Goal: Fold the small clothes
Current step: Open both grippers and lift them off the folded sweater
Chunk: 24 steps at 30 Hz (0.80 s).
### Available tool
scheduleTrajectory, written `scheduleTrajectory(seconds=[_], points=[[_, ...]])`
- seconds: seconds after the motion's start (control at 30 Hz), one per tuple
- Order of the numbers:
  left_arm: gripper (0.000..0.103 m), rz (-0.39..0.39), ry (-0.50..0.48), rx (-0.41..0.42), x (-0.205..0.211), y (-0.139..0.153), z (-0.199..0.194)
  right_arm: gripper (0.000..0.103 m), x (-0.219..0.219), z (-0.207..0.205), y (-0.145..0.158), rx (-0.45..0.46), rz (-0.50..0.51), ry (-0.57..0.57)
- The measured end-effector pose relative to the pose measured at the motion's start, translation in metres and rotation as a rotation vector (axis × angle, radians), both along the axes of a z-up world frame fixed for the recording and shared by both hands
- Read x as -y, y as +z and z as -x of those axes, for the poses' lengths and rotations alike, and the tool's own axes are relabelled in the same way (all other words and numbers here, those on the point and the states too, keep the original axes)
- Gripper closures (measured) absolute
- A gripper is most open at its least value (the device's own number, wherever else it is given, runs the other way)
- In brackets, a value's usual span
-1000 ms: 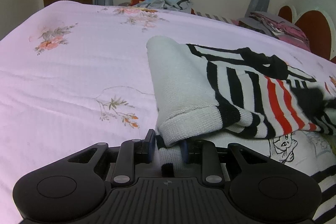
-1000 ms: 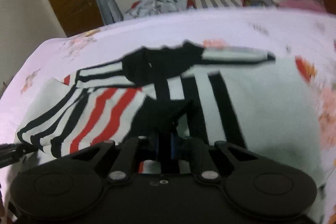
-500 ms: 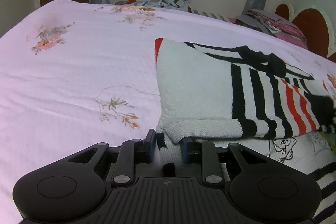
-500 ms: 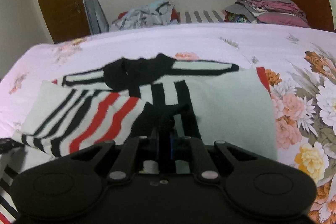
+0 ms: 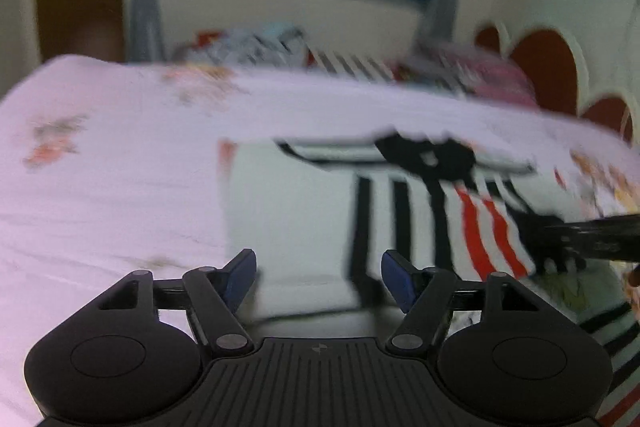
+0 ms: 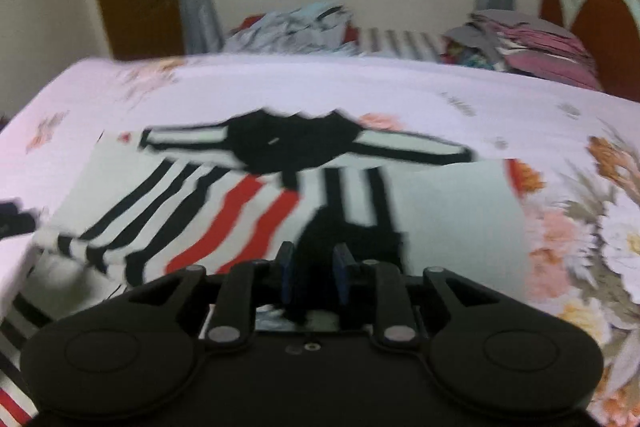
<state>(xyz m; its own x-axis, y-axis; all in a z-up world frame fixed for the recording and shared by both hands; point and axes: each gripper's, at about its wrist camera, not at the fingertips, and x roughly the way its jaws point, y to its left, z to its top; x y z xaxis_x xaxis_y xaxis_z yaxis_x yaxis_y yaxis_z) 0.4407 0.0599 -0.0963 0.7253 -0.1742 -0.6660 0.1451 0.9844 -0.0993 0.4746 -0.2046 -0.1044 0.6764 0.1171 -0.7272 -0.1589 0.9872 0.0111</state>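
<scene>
Inspection at this moment found your left gripper (image 5: 318,275) spread wide, its blue pads well apart and holding nothing, poised just above the near hem of the striped sweater (image 5: 320,211). Your right gripper (image 6: 312,277) had its pads drawn close together around a dark fold of the same garment; the cloth filled the gap, so you appeared to be pinching it, though motion blur kept the contact from being certain.

The sweater lay on the bed (image 5: 112,195), directly ahead of both grippers. Its side panels were already turned in over the body, the black and red stripes showing on top. The long axis ran away from you, from the hem under your grippers to the black collar (image 6: 292,143) at the far end. In the left view your right gripper reached in from the right edge and met the red-striped flap.

Judged from this layout, the remaining fold would carry hem toward collar, along that axis. Your left gripper was the free one and sat nearest the hem's left corner; the right was already engaged.

Beyond the garment, a loose clothes pile (image 6: 296,27) and a folded stack (image 6: 536,43) sat past the bed's far edge.
</scene>
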Motion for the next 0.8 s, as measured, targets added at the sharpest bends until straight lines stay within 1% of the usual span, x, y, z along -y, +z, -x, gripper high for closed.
scheduleTrajectory(seconds=[0.03,0.07,0.1,0.13,0.17,0.2,0.23,0.27,0.33,0.37,0.43,0.47,0.5,0.53,0.57,0.6,0.67,0.7,0.77,0.8], points=[[0.034,-0.046,-0.007,-0.053,0.009,-0.012,-0.008,0.085,-0.004,-0.005,-0.011,-0.047,0.049,-0.020],[0.034,-0.081,-0.015,-0.102,0.014,-0.027,-0.015,0.085,-0.002,-0.006,-0.018,-0.042,0.057,-0.030],[0.034,-0.101,-0.033,-0.073,0.017,-0.029,-0.013,0.085,-0.001,-0.006,-0.017,-0.042,0.044,-0.038],[0.034,-0.115,-0.043,-0.081,0.018,-0.027,-0.015,0.085,-0.001,-0.007,-0.013,-0.052,0.042,-0.046],[0.034,-0.087,-0.040,-0.078,0.015,-0.021,-0.015,0.084,0.000,-0.006,-0.007,-0.039,0.047,-0.054],[0.034,-0.043,-0.035,-0.068,0.010,-0.016,-0.015,0.080,0.003,-0.004,-0.001,-0.002,0.046,-0.063],[0.034,-0.010,-0.025,-0.060,0.006,-0.012,-0.018,0.079,0.007,-0.006,0.003,0.020,0.035,-0.072],[0.034,0.003,-0.017,-0.056,0.004,-0.009,-0.023,0.079,0.011,-0.010,0.004,0.020,0.023,-0.084],[0.034,-0.024,-0.023,-0.044,0.006,-0.006,-0.041,0.078,0.015,-0.023,0.003,0.015,-0.011,-0.097],[0.034,-0.034,-0.029,-0.042,0.008,-0.005,-0.052,0.078,0.014,-0.030,0.002,0.016,-0.010,-0.094],[0.034,-0.016,-0.046,-0.076,0.005,-0.009,-0.083,0.081,0.013,-0.048,-0.006,-0.001,0.017,-0.105],[0.034,-0.031,-0.040,-0.091,0.004,-0.014,-0.098,0.081,0.014,-0.057,-0.012,-0.027,0.054,-0.137],[0.034,-0.062,-0.024,-0.097,0.001,-0.021,-0.114,0.079,0.018,-0.064,-0.016,-0.035,0.081,-0.174],[0.034,-0.068,-0.006,-0.101,-0.006,-0.026,-0.129,0.076,0.025,-0.068,-0.016,-0.028,0.072,-0.210],[0.034,-0.053,0.003,-0.098,-0.014,-0.029,-0.136,0.076,0.029,-0.072,-0.017,-0.037,0.075,-0.237],[0.034,-0.036,0.009,-0.095,-0.020,-0.029,-0.145,0.077,0.033,-0.074,-0.018,-0.042,0.066,-0.240],[0.034,-0.009,0.007,-0.097,-0.027,-0.028,-0.152,0.076,0.037,-0.075,-0.018,-0.045,0.057,-0.233],[0.034,-0.009,0.003,-0.090,-0.027,-0.027,-0.153,0.077,0.036,-0.075,-0.016,-0.042,0.065,-0.231],[0.034,-0.035,0.049,-0.045,-0.032,-0.019,-0.143,0.076,0.034,-0.068,-0.006,0.006,0.027,-0.248],[0.034,-0.020,0.060,-0.008,-0.034,-0.014,-0.138,0.076,0.030,-0.065,0.000,0.026,0.000,-0.234]])
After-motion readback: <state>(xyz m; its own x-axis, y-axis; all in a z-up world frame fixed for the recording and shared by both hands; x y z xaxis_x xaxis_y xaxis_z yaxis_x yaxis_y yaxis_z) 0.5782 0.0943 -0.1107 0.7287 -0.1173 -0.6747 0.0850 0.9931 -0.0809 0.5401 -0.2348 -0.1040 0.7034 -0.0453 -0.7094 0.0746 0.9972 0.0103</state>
